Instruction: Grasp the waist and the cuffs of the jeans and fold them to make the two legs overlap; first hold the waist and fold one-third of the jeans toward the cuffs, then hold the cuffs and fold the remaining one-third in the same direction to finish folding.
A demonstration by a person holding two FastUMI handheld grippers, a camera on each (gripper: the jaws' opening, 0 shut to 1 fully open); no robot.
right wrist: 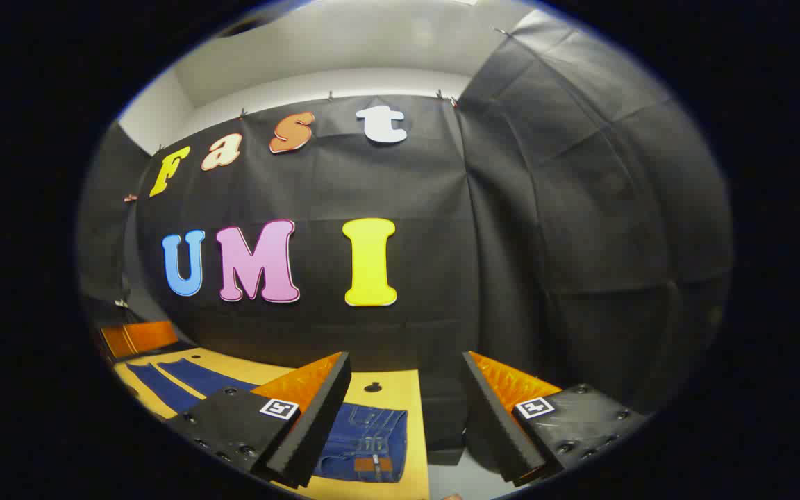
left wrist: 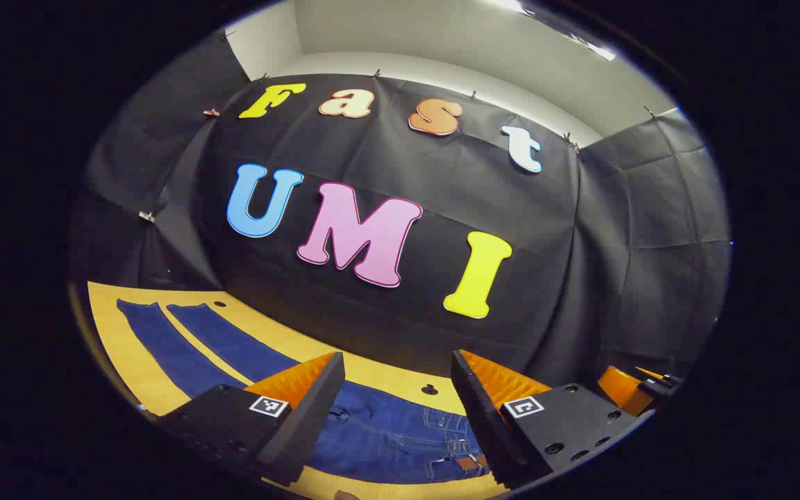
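Jeans [left wrist: 386,434] are seen spread flat on the yellow bench [left wrist: 129,347], dark blue denim with the two legs lying side by side and apart, a strip of bench showing between them. In the left gripper view the legs [left wrist: 185,340] are stretched away toward the far left, where the cuffs [left wrist: 164,307] end near a small dark hole in the bench top. The waist [left wrist: 459,455], with its belt loops and a brown patch, is found at the near end, just below and between the fingers of the left tongs [left wrist: 398,389]. These tongs are held wide open above the waist, and nothing is gripped by them.

In the right gripper view the waist [right wrist: 372,444] is seen lying close to the bench's right edge, with the brown patch [right wrist: 372,464] at the near hem. The right tongs [right wrist: 407,389] are likewise held wide open above it, empty, with one finger [right wrist: 317,417] over the denim and the other beyond the bench edge. At the far left of that view a part of the left tongs [right wrist: 139,338] can be made out above the legs. Behind the bench the booth's black cloth wall [right wrist: 546,243] is hung, with a pale wall above it.
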